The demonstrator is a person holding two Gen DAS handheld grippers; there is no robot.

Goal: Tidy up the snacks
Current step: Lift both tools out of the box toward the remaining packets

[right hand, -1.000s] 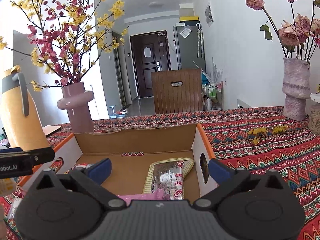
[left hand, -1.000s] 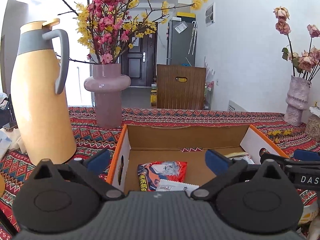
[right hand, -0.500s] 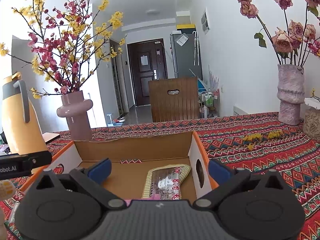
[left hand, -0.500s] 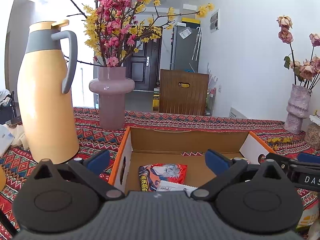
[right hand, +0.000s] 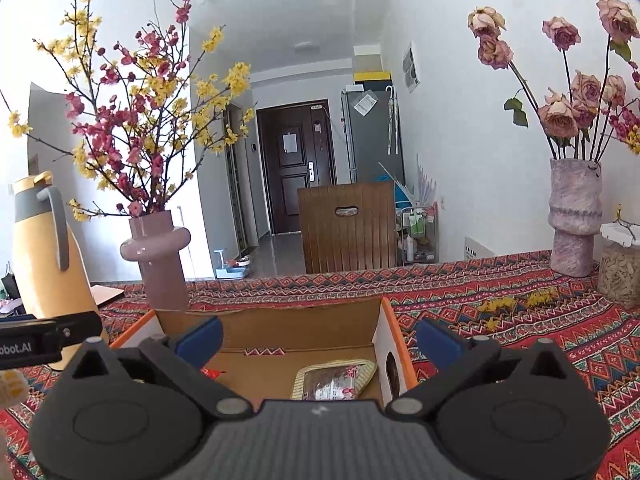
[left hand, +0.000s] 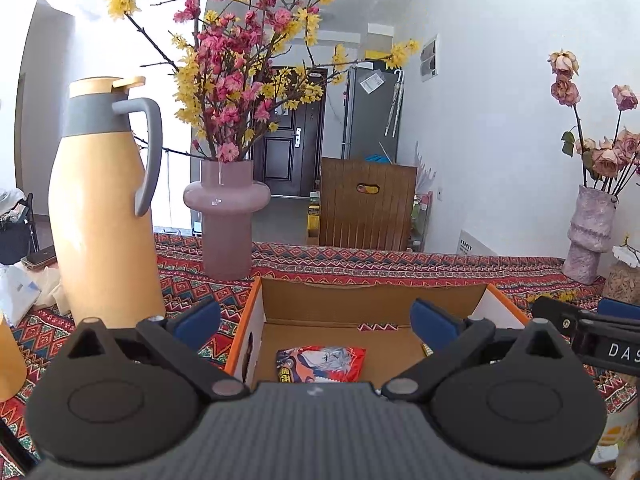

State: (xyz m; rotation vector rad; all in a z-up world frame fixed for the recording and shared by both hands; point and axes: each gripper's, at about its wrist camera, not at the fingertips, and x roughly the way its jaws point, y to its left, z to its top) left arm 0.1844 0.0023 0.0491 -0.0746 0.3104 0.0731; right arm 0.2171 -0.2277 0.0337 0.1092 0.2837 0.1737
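An open cardboard box (left hand: 372,296) with orange edges sits on the patterned tablecloth; it also shows in the right wrist view (right hand: 296,322). Inside lie a red snack packet with a cartoon face (left hand: 322,362) and a yellow-edged clear snack packet (right hand: 334,380). My left gripper (left hand: 316,320) is open and empty, held above the box's near left side. My right gripper (right hand: 318,338) is open and empty above the box's near right side. Each gripper's body shows at the edge of the other's view.
A tall yellow thermos jug (left hand: 100,208) and a pink vase of blossom branches (left hand: 226,216) stand left of the box. A textured vase of dried roses (right hand: 574,216) and a jar (right hand: 620,264) stand at the far right. A wooden chair back (right hand: 348,226) is behind the table.
Both grippers have risen and pulled back from the box, so its contents show lower and smaller. Both stay open and empty.
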